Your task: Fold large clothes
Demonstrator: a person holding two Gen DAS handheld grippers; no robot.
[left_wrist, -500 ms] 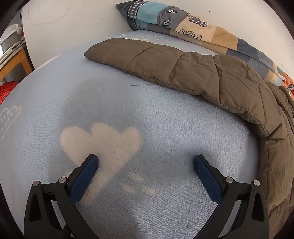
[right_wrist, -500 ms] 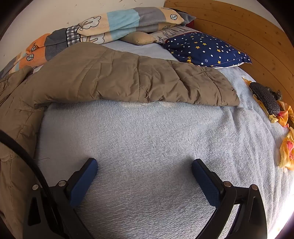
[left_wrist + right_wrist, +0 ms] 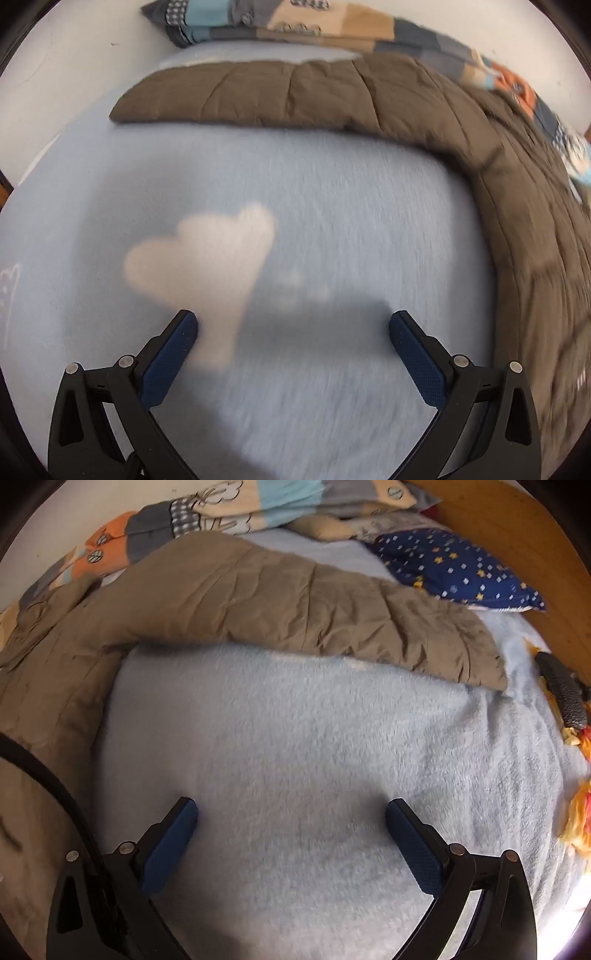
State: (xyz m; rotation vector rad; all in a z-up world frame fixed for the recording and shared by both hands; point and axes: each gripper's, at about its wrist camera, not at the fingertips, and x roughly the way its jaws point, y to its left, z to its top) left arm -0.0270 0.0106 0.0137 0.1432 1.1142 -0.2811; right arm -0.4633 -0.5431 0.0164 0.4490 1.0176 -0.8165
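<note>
Both grippers, left gripper [image 3: 293, 326] and right gripper [image 3: 291, 814], are gaping fully wide, holding nothing, hovering over the pale blue blanket [image 3: 295, 746]. A brown quilted jacket [image 3: 277, 602] is lying spread beyond them on the bed, sleeves stretching outward.

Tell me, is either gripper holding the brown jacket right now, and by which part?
Nothing is held. The left gripper and right gripper are both open over the blue blanket, clear of the jacket.
</note>
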